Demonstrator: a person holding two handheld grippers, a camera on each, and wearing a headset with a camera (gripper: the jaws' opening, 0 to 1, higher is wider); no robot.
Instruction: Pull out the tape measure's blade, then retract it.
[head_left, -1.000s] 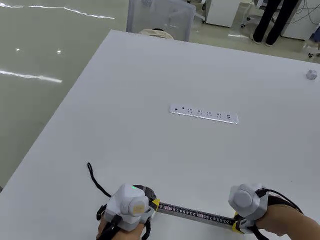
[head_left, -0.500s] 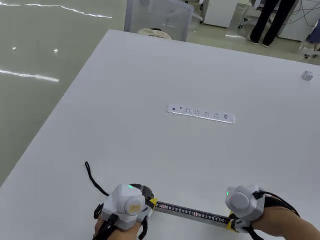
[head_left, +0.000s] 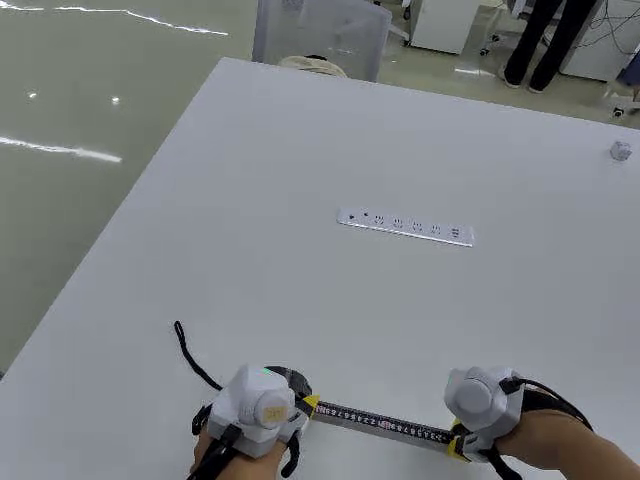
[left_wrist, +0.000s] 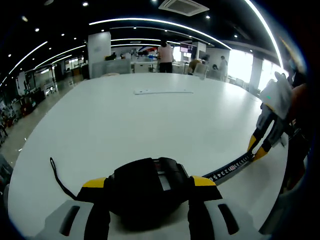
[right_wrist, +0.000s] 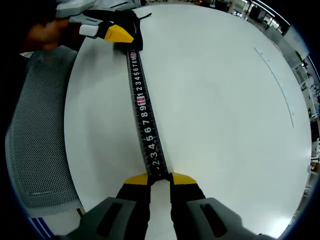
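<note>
Progress at mid-task, as the three views show it. Your left tool (left_wrist: 150, 182) is clamped around the black, rounded plastic tape-measure case (left_wrist: 145, 197), one yellow-tipped jaw on each side of the housing. The case sits low on the white tabletop (head_left: 330, 150), near the edge closest to you. Your right tool (right_wrist: 159, 178) has its jaws narrowed onto the free end of the dark metal blade (right_wrist: 142, 110) with white numerals, pinching it right at the tip.

In the head view the blade runs nearly straight from the case to the right tool, close above the tabletop. Whether it touches the surface cannot be told. A thin black strap (head_left: 190, 358) trails from the case across the tabletop to your left. A flat white power strip (head_left: 405, 227) lies well apart, toward the middle of the tabletop.

Judged from this layout, the pull-out is done in part. A short run of the scale is exposed, and the two tools stand near each other but clearly apart. Whether you mean to draw the blade further cannot be read here. The whole of the retraction is left. For that, keep the left tool firm on the case and bring the right tool back toward it, so the blade feeds in under control rather than snapping home.
</note>
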